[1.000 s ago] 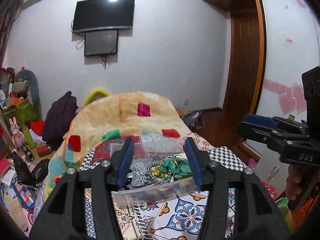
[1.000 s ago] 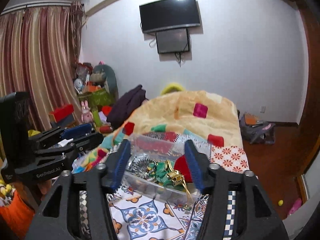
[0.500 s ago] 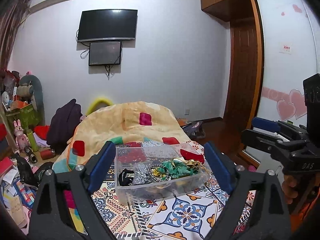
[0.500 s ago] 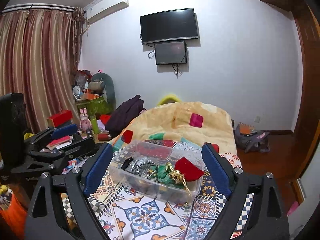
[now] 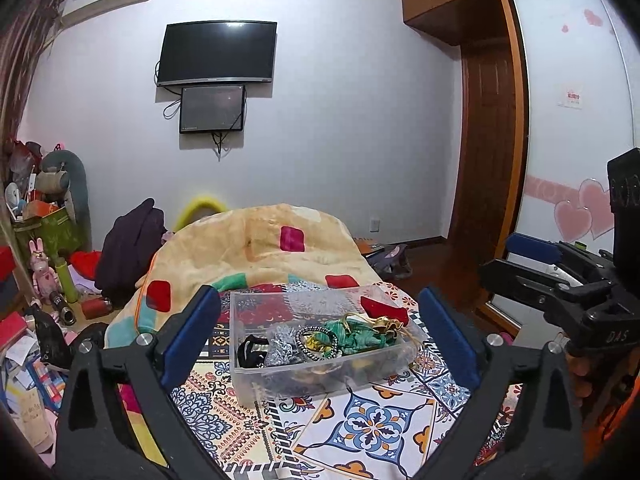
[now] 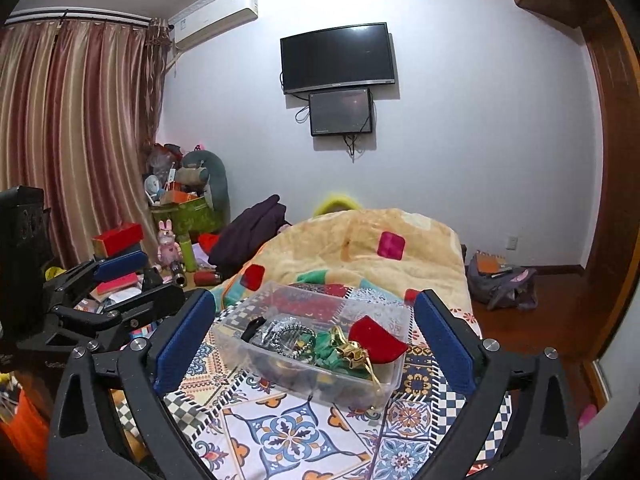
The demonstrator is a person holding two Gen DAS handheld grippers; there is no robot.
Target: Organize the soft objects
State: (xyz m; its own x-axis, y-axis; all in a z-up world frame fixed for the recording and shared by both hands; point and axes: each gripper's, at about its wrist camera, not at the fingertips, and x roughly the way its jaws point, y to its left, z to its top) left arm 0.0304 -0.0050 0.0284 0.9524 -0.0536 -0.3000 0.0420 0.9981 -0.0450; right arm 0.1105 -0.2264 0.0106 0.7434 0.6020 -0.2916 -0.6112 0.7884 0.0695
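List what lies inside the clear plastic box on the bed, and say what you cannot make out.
Inside the clear box: a red cloth, green fabric, gold ribbon, a beaded band and a black item. Whatever lies beneath them is covered.

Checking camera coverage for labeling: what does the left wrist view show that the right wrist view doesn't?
Only the left wrist view shows the white wardrobe door with pink hearts and the right tongs from the side.

Only the right wrist view shows the striped curtains, the air conditioner and the left tongs from the side.

Both show the clear plastic box of soft items on the patterned bedspread, with the red cloth and green fabric inside, the orange blanket behind and the wall TV. Both tongs are open.
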